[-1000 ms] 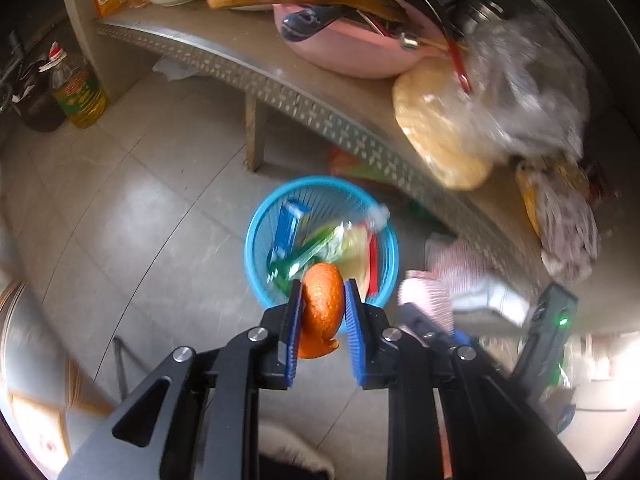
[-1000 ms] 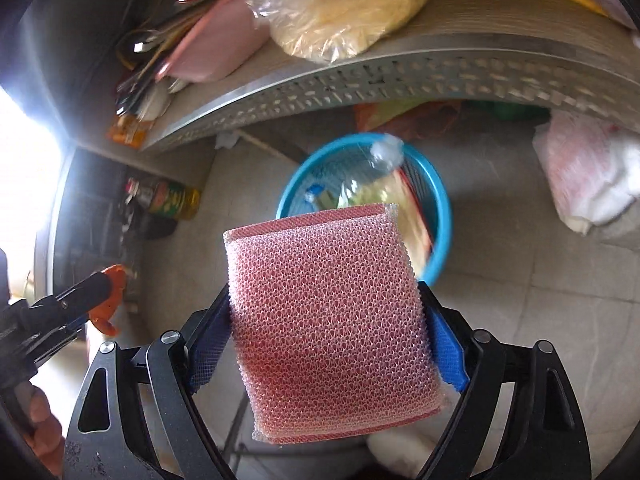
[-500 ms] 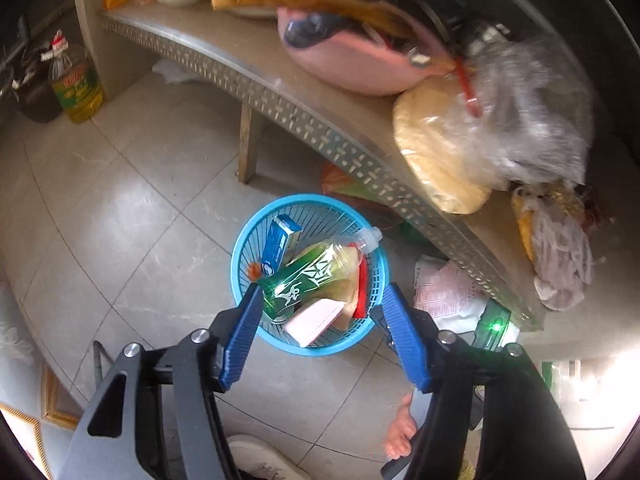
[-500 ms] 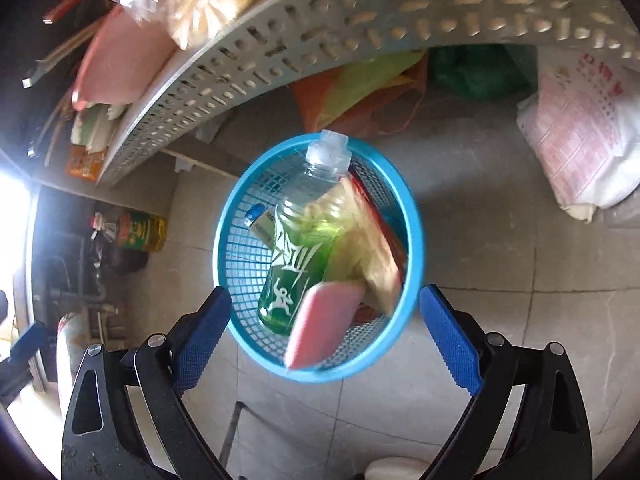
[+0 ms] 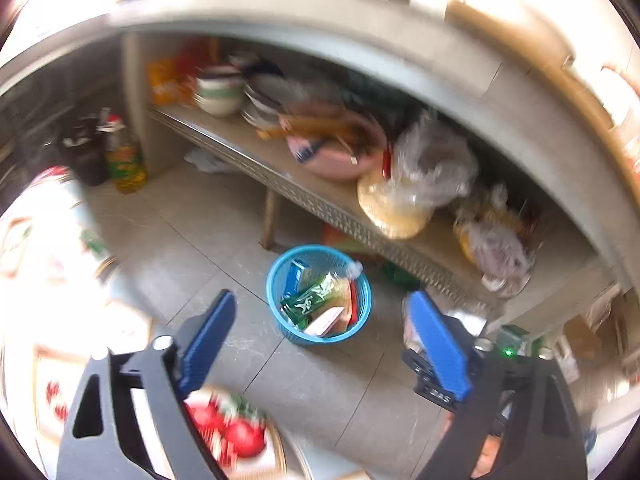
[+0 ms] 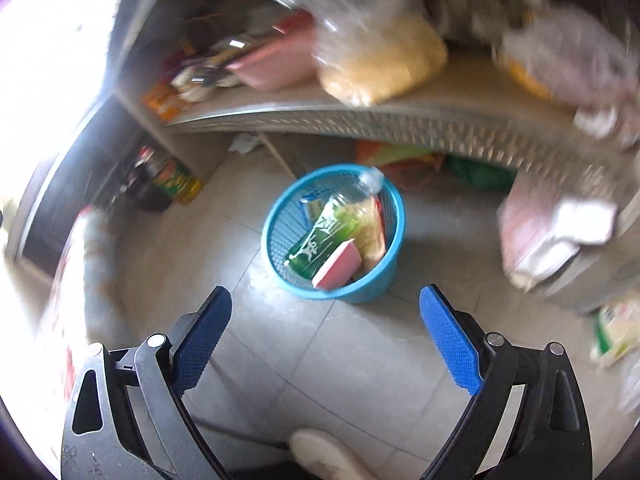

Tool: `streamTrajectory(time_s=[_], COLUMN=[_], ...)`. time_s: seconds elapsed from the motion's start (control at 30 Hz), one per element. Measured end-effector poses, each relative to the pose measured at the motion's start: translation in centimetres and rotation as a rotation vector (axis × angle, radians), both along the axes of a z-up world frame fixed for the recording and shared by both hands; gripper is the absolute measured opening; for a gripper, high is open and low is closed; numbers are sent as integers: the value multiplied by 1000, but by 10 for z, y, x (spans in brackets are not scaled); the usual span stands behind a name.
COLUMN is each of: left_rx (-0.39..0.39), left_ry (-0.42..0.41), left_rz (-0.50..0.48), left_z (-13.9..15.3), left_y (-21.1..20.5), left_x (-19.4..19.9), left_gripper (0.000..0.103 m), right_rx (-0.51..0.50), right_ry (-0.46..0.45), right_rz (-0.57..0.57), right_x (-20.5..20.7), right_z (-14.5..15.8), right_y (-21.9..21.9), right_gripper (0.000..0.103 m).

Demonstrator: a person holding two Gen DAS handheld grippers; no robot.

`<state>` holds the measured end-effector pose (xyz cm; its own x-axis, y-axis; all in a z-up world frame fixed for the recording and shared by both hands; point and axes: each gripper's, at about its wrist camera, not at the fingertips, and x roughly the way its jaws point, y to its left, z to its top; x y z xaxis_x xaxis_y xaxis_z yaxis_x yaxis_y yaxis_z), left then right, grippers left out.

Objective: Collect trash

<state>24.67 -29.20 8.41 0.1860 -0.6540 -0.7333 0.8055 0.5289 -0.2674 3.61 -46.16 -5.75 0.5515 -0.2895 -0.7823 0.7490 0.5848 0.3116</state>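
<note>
- Trash: it lies collected in the blue mesh basket [image 5: 319,295] [image 6: 333,236], which stands on the tiled floor [image 5: 192,216] ahead of and below both claws, clear of all pads.
- Left claw [image 5: 320,344]: the jaws are opening and stand wide apart; nothing is between the blue pads [image 5: 208,336]. In the left wrist view the basket shows in the gap between the pads, nearer the right-hand one.
- Right claw [image 6: 326,344]: the jaws are spread wide and hold nothing. The basket sits just beyond the fingertips, roughly centred between them.
- Basket contents: a green-labelled plastic bottle [image 6: 320,236] [image 5: 310,300] lies diagonally with its clear neck at the far rim; a pink sponge [image 6: 336,266] [image 5: 326,320] leans against the near wall; a small blue carton [image 5: 294,276] stands at the left; yellowish wrapping [image 6: 374,228] sits on the right side.
- Low shelf [image 5: 280,164] [image 6: 400,104] behind the basket: a pink basin [image 5: 340,156] filled with utensils, a clear bag of yellow material [image 5: 404,208] [image 6: 380,68], stacked bowls [image 5: 220,96] at the far left end.
- Left of the shelf, on the floor: an oil bottle [image 5: 124,160] [image 6: 178,180] beside dark containers, blurred.
</note>
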Motion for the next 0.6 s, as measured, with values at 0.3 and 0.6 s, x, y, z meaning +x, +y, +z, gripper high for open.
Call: streamTrajectory(time_s=[0.3,0.6], left_rx=[-132,-62], left_ry=[-85,-220], left_rz=[325,613], left_z=[37,16], left_y=[150,213], left_x=[-71,-142], left_gripper=[97,98], right_rx=[-246,-321], right_ry=[-45,-81], right_rz=[187,376], right_x=[-29,-32], right_z=[96,127], right_y=[75,142], right_gripper=[95,95])
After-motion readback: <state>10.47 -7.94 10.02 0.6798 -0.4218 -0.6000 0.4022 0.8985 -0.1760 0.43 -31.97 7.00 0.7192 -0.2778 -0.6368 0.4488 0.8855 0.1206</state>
